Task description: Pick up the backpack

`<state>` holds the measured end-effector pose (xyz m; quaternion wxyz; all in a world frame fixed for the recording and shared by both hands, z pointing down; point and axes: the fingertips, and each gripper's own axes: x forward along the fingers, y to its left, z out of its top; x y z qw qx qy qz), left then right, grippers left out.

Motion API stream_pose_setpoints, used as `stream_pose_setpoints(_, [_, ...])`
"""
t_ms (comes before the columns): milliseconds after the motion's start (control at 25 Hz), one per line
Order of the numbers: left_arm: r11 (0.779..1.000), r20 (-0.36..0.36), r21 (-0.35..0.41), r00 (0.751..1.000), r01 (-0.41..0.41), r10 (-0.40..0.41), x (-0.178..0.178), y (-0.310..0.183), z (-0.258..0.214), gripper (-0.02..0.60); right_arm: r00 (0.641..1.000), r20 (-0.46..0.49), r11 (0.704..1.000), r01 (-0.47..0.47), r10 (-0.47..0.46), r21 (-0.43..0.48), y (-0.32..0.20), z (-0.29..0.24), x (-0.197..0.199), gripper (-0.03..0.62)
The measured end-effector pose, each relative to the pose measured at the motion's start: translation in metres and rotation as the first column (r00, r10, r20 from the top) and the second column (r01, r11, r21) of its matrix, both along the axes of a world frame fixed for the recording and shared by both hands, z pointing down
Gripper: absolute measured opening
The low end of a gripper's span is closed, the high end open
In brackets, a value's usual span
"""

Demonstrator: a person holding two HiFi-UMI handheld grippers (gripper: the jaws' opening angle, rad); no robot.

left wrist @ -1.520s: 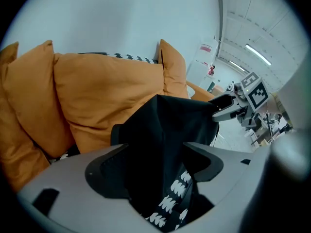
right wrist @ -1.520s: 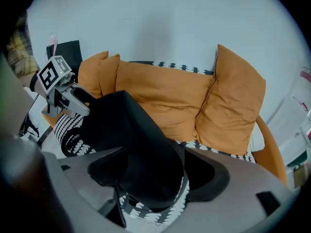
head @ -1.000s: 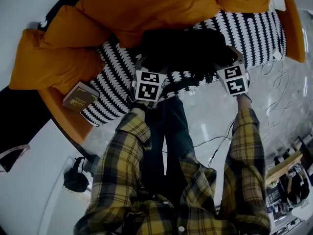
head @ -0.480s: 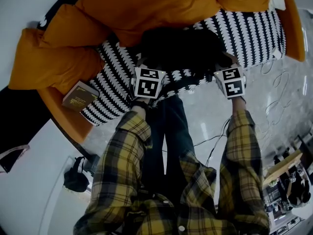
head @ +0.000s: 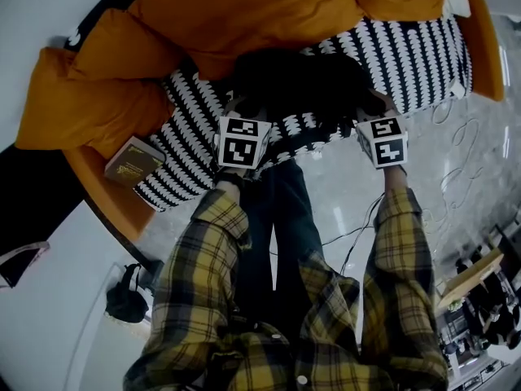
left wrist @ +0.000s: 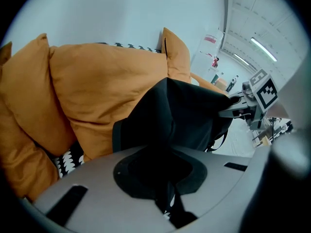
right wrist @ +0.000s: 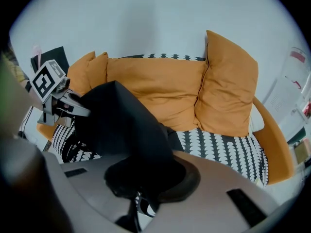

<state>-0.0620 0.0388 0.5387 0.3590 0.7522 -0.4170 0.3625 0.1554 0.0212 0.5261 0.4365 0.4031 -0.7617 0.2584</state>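
Note:
The black backpack [head: 299, 84] lies on the black-and-white patterned seat [head: 423, 51] of an orange sofa. My left gripper [head: 242, 119] holds its left side and my right gripper [head: 376, 114] its right side. In the left gripper view the jaws [left wrist: 163, 181] have just been closing and pinch a fold of black backpack fabric [left wrist: 180, 115], which rises in a peak. In the right gripper view the jaws [right wrist: 146, 191] have likewise just been closing on black fabric [right wrist: 116, 125]. Each gripper shows in the other's view, at the far side of the bag.
Orange cushions [head: 236, 15] stand behind the backpack. A book [head: 130, 160] rests on the sofa's orange edge at the left. Cables [head: 456, 186] trail over the glossy floor at the right. A dark object [head: 126, 296] sits on a white surface at the lower left.
Both marker cubes have shifted slightly left, and the right one has come a little nearer to me. The backpack's near edge has drawn up between them.

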Motion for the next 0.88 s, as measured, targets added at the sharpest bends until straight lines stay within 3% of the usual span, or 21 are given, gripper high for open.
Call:
stream_pose_setpoints(520, [0.997, 0.010, 0.078, 1.000, 0.007, -0.008, 0.000, -0.009, -0.056, 0.043, 0.999, 0.033, 0.999, -0.005, 0.004, 0.034, 0.015, -0.037, -0.001, 0.057])
stream_pose_setpoints(880, [0.982, 0.009, 0.185, 1.000, 0.027, -0.030, -0.012, -0.005, -0.142, 0.043, 0.997, 0.074, 0.992, -0.028, 0.019, 0.122, 0.024, -0.114, -0.015, 0.057])
